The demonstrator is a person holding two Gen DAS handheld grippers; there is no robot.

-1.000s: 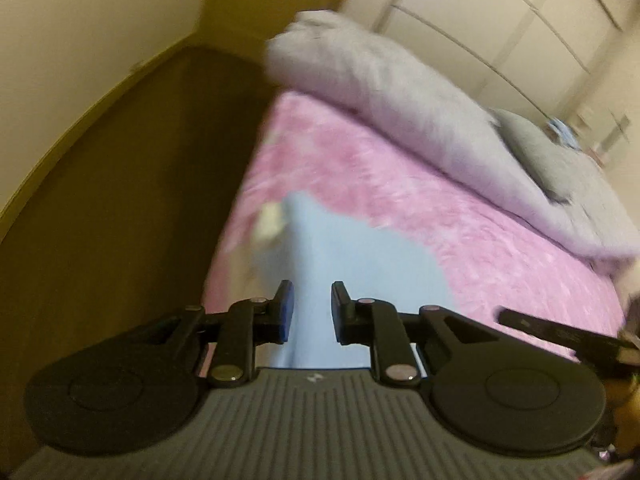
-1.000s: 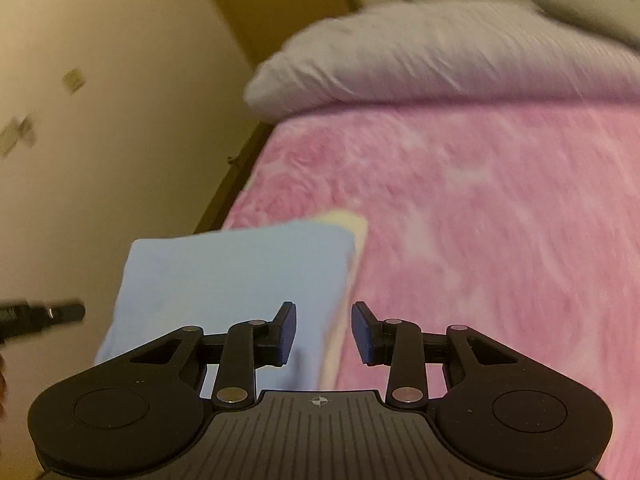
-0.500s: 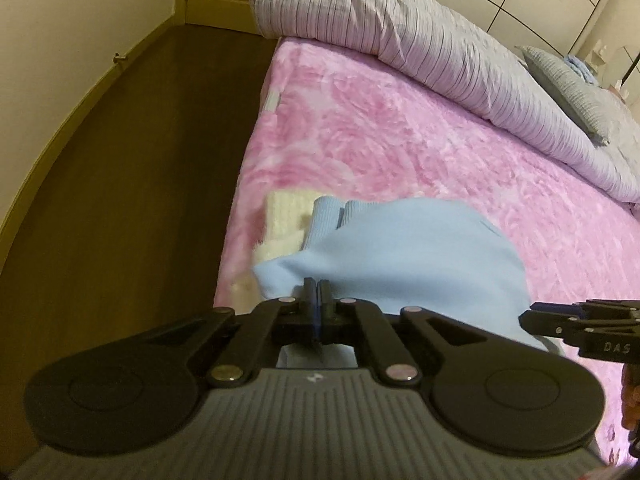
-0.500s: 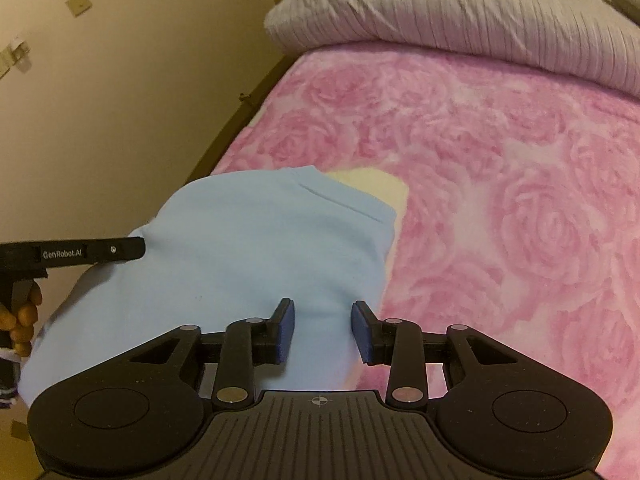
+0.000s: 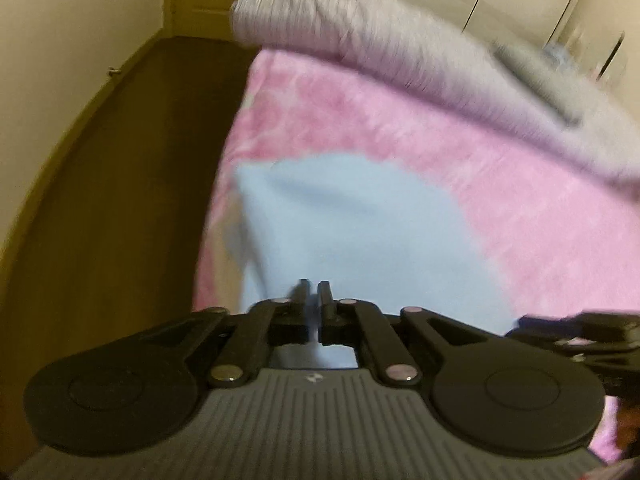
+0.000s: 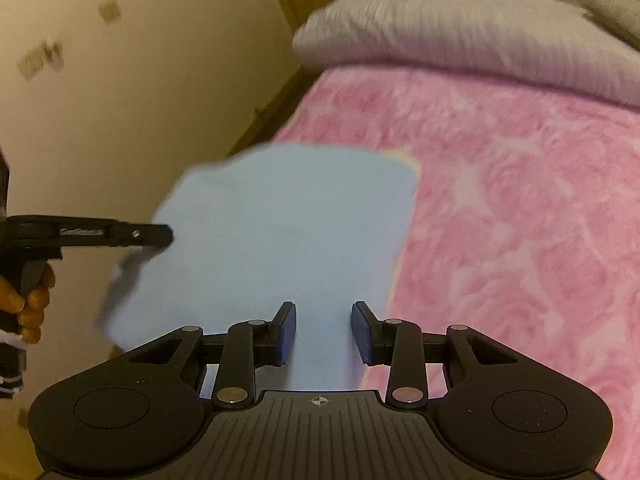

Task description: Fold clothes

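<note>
A light blue garment [image 5: 352,232] lies folded on the pink flowered blanket [image 5: 520,208] close to the bed's left edge. My left gripper [image 5: 314,294] is shut on its near edge, with blue cloth showing between the fingers. In the right wrist view the same garment [image 6: 288,220] has its left side lifted where the left gripper [image 6: 160,236] pinches it. My right gripper [image 6: 324,320] stands open just over the garment's near end, holding nothing. A sliver of cream cloth [image 6: 406,159] peeks out under the far corner. Both views are blurred.
A rolled grey striped duvet [image 5: 380,40] lies across the far side of the bed. Dark wooden floor [image 5: 140,180] runs along the bed's left side, bounded by a cream wall [image 6: 140,80]. A hand [image 6: 32,300] holds the left gripper's handle.
The left gripper went from open to shut on the blue garment and now draws its edge up and toward me. The right gripper stayed open over the garment.
</note>
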